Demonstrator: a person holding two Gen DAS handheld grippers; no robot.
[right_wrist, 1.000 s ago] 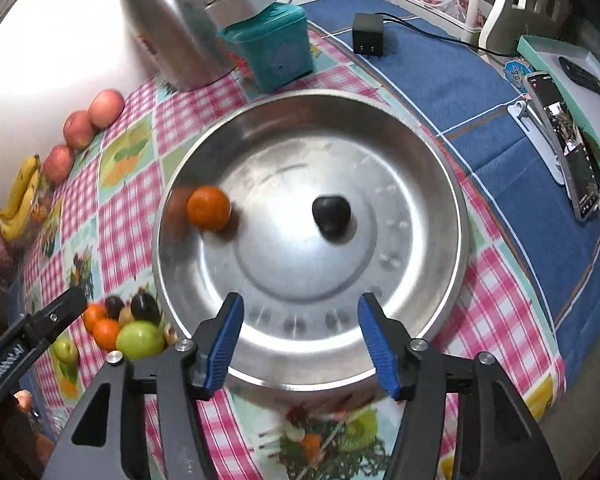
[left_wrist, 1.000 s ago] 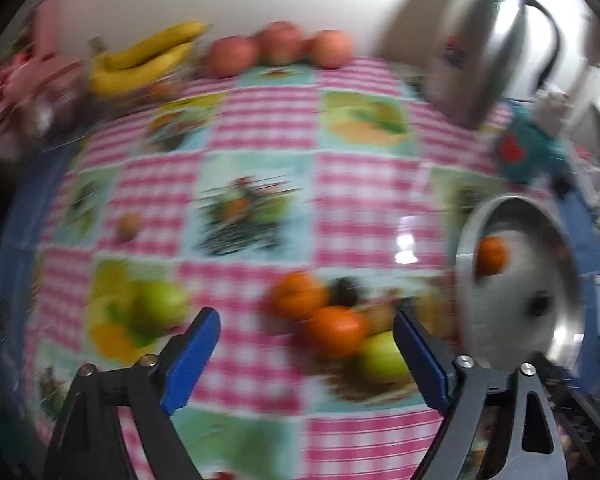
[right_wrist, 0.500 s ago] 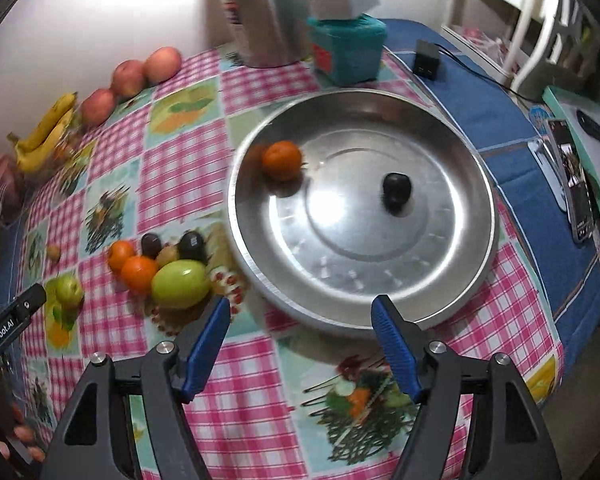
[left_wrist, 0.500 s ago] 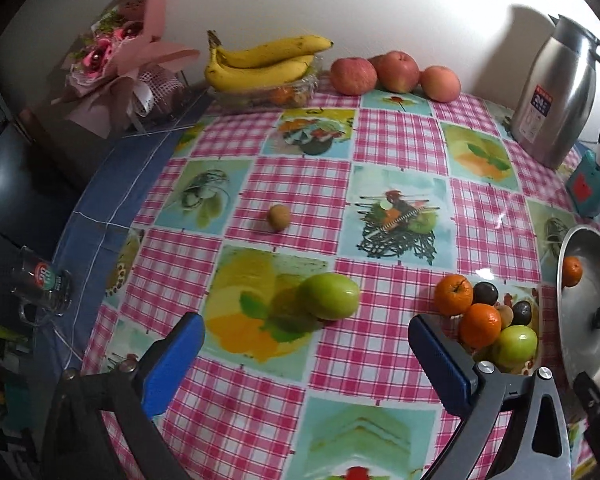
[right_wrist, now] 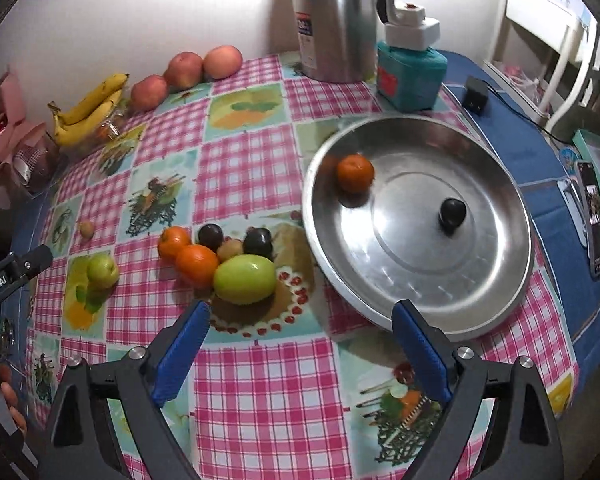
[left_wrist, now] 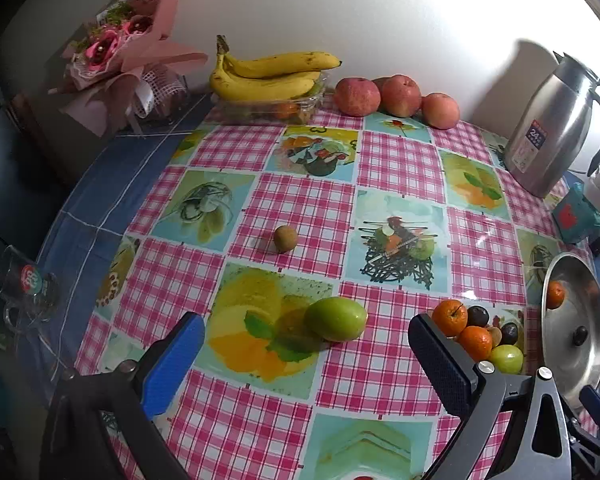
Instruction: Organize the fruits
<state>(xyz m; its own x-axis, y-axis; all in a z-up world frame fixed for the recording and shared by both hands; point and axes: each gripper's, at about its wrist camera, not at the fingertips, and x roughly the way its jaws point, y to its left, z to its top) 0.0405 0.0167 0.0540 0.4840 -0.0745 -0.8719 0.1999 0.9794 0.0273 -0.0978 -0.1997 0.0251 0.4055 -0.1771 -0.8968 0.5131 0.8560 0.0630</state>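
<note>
My left gripper (left_wrist: pixel 304 322) is open above the tablecloth, and a lone green fruit (left_wrist: pixel 335 323) lies on the cloth between its blue fingers, untouched. A small brown fruit (left_wrist: pixel 285 239) sits farther back. My right gripper (right_wrist: pixel 300 308) holds nothing and its jaws are opening, just in front of a pile of fruit: a large green fruit (right_wrist: pixel 245 279), two oranges (right_wrist: pixel 196 263), two dark plums (right_wrist: pixel 257 242) and a small brown one. Right of the pile, the steel pan (right_wrist: pixel 420 256) holds an orange (right_wrist: pixel 355 173) and a dark plum (right_wrist: pixel 452 212).
Along the back wall are bananas (left_wrist: pixel 272 76) on a clear tray, three apples (left_wrist: pixel 398 94) and a steel thermos (right_wrist: pixel 334 20). A teal box (right_wrist: pixel 412 76) stands behind the pan. A bouquet (left_wrist: pixel 116 52) and a glass mug (left_wrist: pixel 24 292) are at the left, a phone (right_wrist: pixel 594 216) at the right.
The left gripper moved left from the fruit pile to the lone green fruit and opened wider. The right gripper drew back from the pan toward the pile, its jaws widening.
</note>
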